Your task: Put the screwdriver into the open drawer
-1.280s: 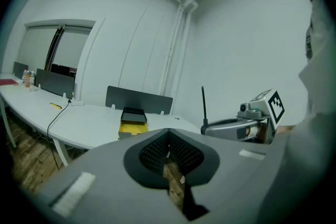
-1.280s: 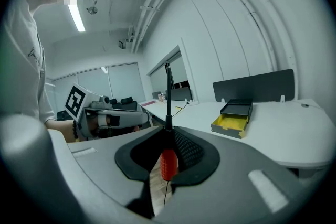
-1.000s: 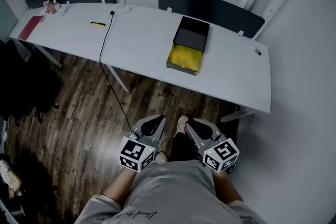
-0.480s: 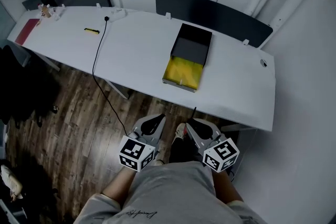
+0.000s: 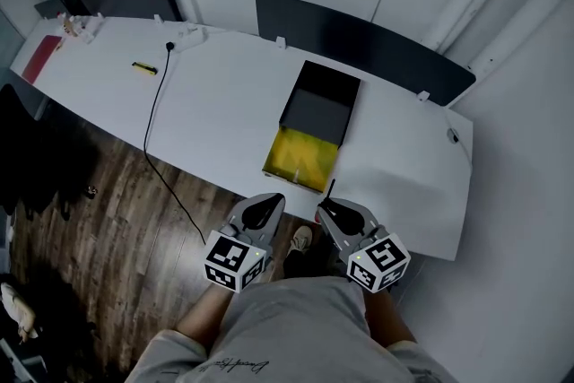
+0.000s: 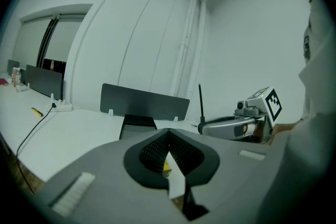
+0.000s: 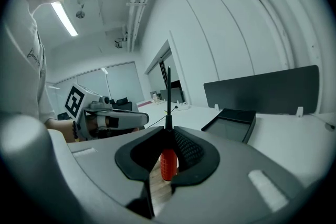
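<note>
Right gripper (image 5: 326, 209): clamped on the screwdriver (image 7: 167, 163), red handle pinched between the jaws, dark shaft poking up past the tips.
Left gripper (image 5: 265, 209): jaws together, nothing in them, right alongside its partner.
Drawer (image 5: 300, 155): open on the white table (image 5: 215, 103), just ahead of both grippers.

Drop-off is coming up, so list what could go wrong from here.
The right tongs pinch the screwdriver by its red handle only, shaft pointing up; it may pivot or slip. The open drawer sits near the table front edge; a bump could shove it.
</note>
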A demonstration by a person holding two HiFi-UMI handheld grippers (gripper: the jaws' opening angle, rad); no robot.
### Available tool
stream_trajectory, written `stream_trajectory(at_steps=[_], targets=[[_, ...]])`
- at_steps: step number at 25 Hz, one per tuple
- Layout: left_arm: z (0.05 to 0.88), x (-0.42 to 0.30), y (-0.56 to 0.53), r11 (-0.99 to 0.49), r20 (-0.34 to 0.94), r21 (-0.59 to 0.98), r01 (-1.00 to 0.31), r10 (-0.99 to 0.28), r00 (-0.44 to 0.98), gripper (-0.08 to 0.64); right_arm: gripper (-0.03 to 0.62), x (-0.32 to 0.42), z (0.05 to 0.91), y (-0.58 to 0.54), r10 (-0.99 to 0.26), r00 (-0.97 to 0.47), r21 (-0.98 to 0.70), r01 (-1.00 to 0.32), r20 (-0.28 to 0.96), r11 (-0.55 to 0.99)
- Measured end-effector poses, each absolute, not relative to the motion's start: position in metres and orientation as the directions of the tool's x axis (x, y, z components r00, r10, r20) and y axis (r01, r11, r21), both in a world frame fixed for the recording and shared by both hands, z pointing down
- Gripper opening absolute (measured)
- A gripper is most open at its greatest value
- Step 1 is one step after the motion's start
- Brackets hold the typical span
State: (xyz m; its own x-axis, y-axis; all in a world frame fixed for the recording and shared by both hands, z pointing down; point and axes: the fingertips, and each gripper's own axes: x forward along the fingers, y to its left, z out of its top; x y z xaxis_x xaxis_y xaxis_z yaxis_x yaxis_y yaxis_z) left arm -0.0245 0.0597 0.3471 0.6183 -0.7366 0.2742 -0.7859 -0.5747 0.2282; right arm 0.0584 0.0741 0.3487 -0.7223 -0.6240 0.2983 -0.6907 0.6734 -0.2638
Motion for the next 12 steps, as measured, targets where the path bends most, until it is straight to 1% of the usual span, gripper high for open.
stream_trajectory(at_steps=[12], targets=[[0.338,0.011,-0.025,-0.557,0.271,0.226,-0.800,-0.753,0.600,0.000,0.072,0.094,0.339,-0.009,-0.609,-0.738,-0.254,-0.673,0.291,0.695]])
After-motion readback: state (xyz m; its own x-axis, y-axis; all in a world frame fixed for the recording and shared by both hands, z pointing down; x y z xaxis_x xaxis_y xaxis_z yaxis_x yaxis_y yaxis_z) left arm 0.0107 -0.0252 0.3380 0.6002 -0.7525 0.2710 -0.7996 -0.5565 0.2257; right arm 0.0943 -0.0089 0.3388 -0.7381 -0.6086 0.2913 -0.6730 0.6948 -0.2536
